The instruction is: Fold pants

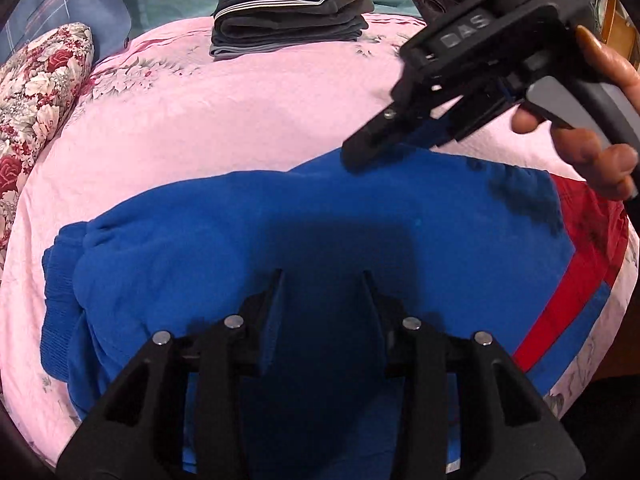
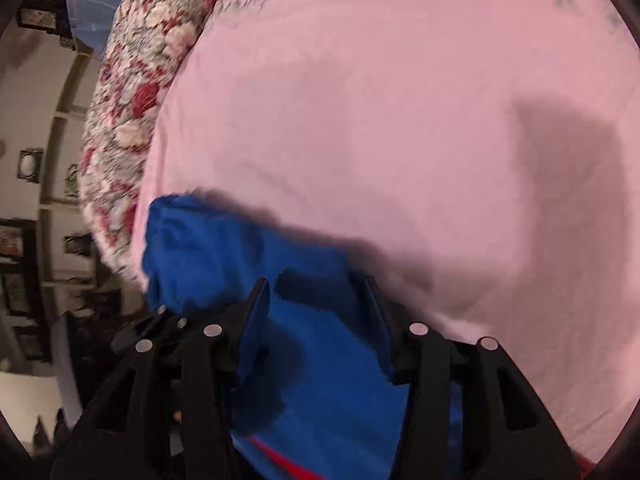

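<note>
Pants of soft blue fleece with a red side stripe [image 1: 256,232] are lying already doubled over on the pink quilted bedspread [image 1: 224,120], one ribbed cuff showing, likely needing another fold; the left gripper [image 1: 322,280] and right gripper [image 2: 316,284] are hovering over them, fingers parted, gripping nothing.

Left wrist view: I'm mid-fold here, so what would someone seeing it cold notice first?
The bright blue pants, with a red side stripe, spread across the pink bedspread in the middle of the view. Next, the right claw coming in from the upper right, its tips at the pants' far edge. Behind, a stack of dark folded clothes sits at the far end of the bed, with a floral pillow on the left.
</note>
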A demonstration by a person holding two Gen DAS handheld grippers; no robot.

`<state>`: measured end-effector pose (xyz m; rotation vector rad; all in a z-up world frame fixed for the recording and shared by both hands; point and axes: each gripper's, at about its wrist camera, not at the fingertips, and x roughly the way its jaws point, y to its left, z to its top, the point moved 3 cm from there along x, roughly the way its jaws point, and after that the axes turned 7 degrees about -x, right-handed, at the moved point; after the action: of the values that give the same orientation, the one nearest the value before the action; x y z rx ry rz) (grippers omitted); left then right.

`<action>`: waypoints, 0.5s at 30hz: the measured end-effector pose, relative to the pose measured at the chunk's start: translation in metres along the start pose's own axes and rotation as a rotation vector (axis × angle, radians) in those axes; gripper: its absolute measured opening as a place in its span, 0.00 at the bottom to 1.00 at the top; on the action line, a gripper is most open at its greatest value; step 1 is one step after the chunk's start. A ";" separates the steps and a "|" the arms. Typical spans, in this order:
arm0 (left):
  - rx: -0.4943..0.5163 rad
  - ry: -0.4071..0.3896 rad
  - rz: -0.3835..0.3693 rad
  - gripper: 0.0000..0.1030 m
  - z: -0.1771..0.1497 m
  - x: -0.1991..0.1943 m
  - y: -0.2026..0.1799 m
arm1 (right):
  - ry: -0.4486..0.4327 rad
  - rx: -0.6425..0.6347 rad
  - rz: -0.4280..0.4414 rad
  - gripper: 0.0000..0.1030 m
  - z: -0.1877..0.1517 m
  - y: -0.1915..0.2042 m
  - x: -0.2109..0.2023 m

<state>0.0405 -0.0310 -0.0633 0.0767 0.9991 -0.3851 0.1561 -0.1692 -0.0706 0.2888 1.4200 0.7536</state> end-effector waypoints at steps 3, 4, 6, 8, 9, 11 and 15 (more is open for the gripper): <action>-0.010 -0.001 -0.009 0.38 -0.002 -0.003 0.003 | 0.083 -0.016 0.085 0.50 -0.009 0.011 0.004; -0.015 -0.001 -0.013 0.38 -0.004 -0.004 0.002 | 0.100 -0.020 0.101 0.51 -0.009 0.014 0.006; -0.019 -0.002 -0.015 0.38 -0.004 -0.002 0.004 | 0.109 -0.013 0.108 0.51 -0.006 0.013 0.010; -0.020 -0.003 -0.012 0.37 -0.003 -0.001 0.004 | 0.104 0.018 0.131 0.51 0.003 0.012 0.016; -0.020 -0.004 -0.011 0.37 -0.002 0.001 0.003 | 0.099 0.023 0.135 0.51 0.006 0.011 0.016; -0.021 -0.004 -0.011 0.37 -0.002 0.001 0.003 | 0.069 0.024 0.143 0.51 0.013 0.012 0.018; -0.025 -0.005 -0.015 0.37 -0.003 0.000 0.004 | 0.007 -0.014 0.058 0.13 0.015 0.013 0.019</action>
<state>0.0394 -0.0267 -0.0654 0.0462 0.9998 -0.3863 0.1657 -0.1439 -0.0746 0.3176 1.4176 0.8128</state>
